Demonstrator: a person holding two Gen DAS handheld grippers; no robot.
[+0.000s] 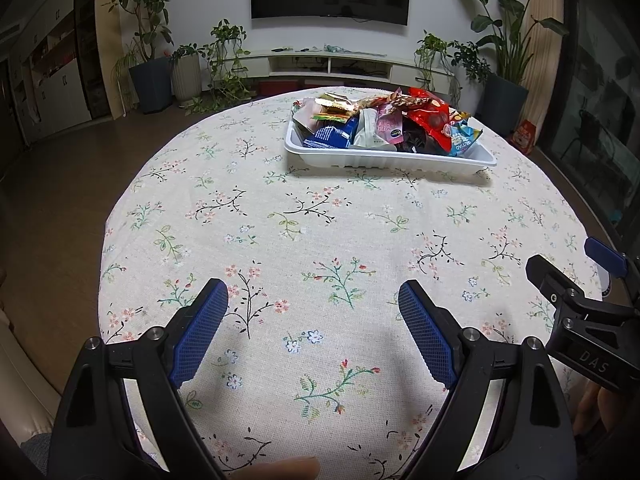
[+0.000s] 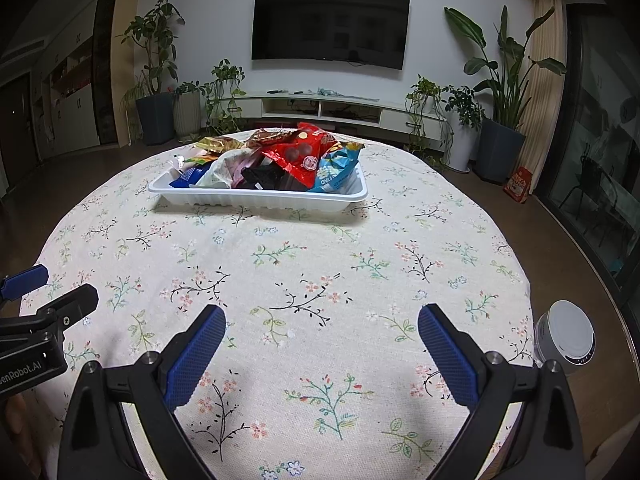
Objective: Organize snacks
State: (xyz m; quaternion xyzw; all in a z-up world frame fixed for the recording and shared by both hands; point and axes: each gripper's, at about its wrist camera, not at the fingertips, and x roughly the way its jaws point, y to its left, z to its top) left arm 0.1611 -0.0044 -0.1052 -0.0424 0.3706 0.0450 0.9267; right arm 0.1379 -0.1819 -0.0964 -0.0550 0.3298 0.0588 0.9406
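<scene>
Left gripper point(image 1: 312, 320): jaws wide apart, nothing between the blue pads, poised over the floral tablecloth point(image 1: 280, 240). Right gripper point(image 2: 322, 340): likewise spread and empty. Each gripper appears only partly in the other's view, cut off at the frame edge. White tray point(image 2: 256, 199) at 12 o'clock, far side of table, heaped with snack packets point(image 2: 296, 156); lower packets hidden, labels unreadable.
</scene>
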